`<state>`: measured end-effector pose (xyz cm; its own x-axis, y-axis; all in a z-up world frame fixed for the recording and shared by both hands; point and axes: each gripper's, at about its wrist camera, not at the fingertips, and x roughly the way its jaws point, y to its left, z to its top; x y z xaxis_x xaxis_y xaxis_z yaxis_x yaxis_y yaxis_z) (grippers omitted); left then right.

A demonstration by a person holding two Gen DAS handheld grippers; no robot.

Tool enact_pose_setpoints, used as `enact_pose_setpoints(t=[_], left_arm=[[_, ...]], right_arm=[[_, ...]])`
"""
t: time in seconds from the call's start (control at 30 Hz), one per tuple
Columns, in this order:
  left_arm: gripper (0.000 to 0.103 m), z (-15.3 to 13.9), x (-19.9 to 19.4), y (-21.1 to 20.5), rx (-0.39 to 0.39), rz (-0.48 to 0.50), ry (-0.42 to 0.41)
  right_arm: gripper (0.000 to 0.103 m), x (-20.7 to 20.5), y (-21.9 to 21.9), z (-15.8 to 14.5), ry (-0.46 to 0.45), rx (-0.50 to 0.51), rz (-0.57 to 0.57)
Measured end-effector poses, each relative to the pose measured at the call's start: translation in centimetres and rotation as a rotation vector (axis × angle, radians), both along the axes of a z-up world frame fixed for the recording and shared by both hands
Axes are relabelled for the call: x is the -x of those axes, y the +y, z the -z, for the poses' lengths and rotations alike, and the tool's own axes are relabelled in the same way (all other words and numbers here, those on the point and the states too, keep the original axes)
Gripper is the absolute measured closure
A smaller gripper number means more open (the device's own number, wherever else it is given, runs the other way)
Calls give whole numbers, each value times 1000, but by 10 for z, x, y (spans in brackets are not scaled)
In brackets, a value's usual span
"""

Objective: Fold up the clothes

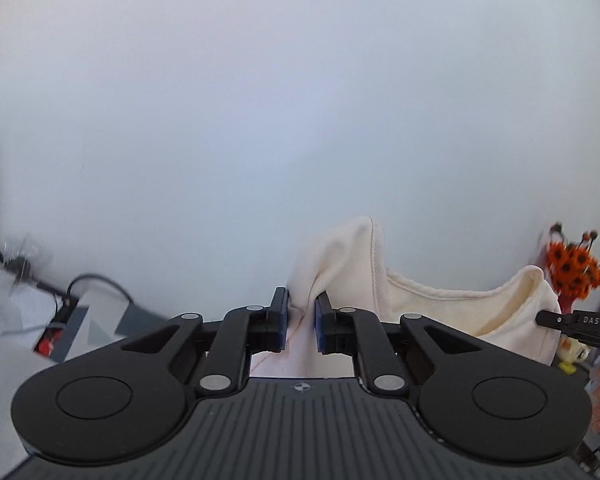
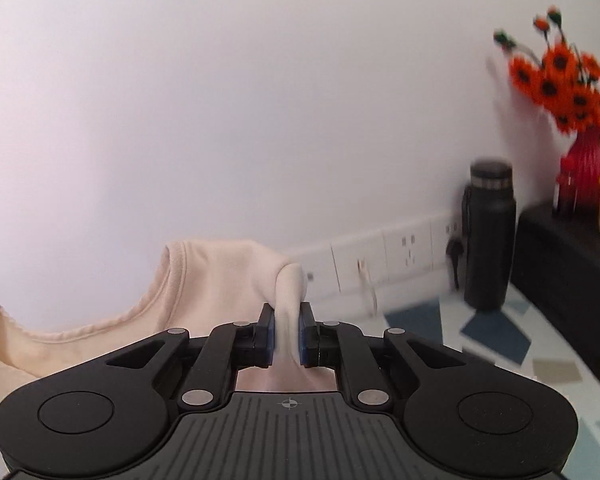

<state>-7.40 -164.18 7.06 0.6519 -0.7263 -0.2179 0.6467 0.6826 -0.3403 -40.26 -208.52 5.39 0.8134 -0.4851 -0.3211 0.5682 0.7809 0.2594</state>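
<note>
The left gripper (image 1: 302, 322) and right gripper (image 2: 287, 336) each pinch a shoulder of the cream top (image 1: 440, 312), held aloft low in frame. Its neckline sags between them, long axis spanning gripper to gripper.

there is one cream garment (image 1: 440, 312), and two grippers pinch it: the left gripper (image 1: 302, 320) and the right gripper (image 2: 287, 336). one black bottle (image 2: 489, 236) stands near one red vase (image 2: 586, 168) with one bunch of orange flowers (image 2: 568, 84). one row of white wall sockets (image 2: 384, 256) shows.
</note>
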Motion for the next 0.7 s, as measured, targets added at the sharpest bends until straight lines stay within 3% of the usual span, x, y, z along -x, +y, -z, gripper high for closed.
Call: enact_pose_setpoints(t=[0.17, 0.33, 0.53, 0.7], left_arm=[[90, -65, 38, 26, 126, -23, -205], [90, -103, 97, 46, 196, -69, -387], [90, -123, 159, 46, 226, -130, -446], [90, -123, 192, 33, 213, -148, -431]], right_arm=[[93, 48, 34, -86, -223, 200, -14], [93, 96, 42, -127, -375, 277, -57], [93, 158, 29, -138, -462, 288, -134], [93, 208, 18, -143, -488, 284, -200]])
